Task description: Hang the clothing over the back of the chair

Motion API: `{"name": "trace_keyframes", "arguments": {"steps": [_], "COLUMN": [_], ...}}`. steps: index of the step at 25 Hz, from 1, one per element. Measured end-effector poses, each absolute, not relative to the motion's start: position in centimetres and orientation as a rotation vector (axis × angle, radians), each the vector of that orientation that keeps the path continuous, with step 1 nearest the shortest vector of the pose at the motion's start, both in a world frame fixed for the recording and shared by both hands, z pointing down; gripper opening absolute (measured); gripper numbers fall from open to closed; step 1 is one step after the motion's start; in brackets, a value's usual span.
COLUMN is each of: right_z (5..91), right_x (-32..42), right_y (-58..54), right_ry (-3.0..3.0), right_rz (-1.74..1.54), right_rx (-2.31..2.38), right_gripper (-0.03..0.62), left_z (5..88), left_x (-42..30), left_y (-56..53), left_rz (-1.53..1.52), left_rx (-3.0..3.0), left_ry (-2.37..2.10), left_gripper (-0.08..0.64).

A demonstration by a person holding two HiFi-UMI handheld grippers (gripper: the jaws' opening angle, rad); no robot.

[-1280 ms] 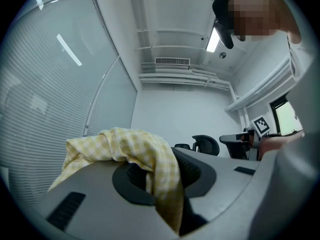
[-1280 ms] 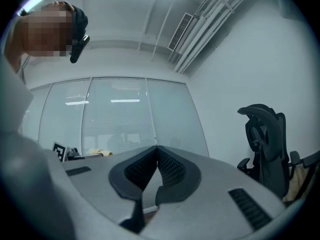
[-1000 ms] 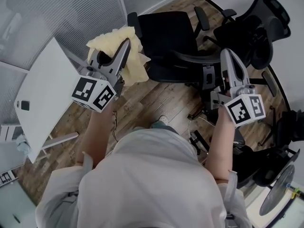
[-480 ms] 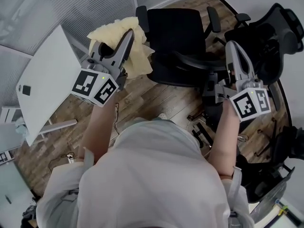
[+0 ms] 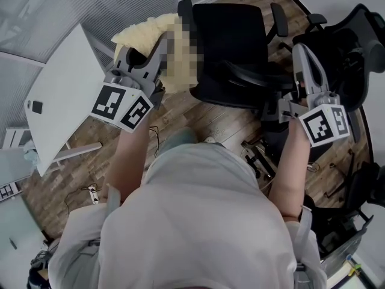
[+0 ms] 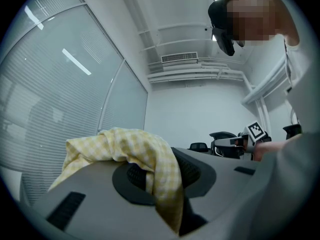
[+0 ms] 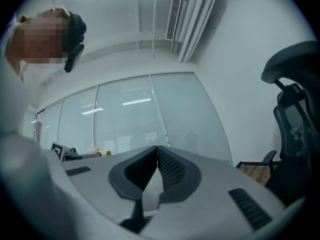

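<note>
A pale yellow checked cloth is bunched at the tip of my left gripper, which is shut on it. In the left gripper view the cloth drapes over the jaws and hangs down between them. A black office chair stands just ahead, its curved backrest nearest me. My right gripper hovers right of that backrest, apart from it. Its jaws are shut with nothing between them, meeting in the right gripper view.
A white table stands on the left by a glass wall with blinds. A second black chair is at the right, and chair bases and cables lie on the wooden floor.
Both hands have drifted towards the chair, the right one more and further to the right. The cloth stays in the left gripper's grip.
</note>
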State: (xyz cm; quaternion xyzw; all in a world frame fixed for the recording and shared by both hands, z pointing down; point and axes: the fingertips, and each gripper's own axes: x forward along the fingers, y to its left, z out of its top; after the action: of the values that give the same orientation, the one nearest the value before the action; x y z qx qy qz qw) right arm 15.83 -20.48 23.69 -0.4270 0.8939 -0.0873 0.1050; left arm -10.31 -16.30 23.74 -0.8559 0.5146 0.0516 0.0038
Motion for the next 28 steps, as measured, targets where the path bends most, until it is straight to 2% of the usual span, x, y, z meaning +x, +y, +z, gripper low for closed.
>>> {"name": "trace_keyframes", "arguments": {"steps": [28], "right_z": [24.1], "right_x": [14.1], "right_y": [-26.3], "right_ry": [2.515], "right_rz": [-0.242], "right_rx": [-1.489], "right_gripper": [0.021], "left_z": [24.8], "left_x": [-10.2], "left_y": [-26.8], "left_rz": [0.182], "left_rx": [-2.893], "left_ry": [1.278], "left_gripper": [0.092]}}
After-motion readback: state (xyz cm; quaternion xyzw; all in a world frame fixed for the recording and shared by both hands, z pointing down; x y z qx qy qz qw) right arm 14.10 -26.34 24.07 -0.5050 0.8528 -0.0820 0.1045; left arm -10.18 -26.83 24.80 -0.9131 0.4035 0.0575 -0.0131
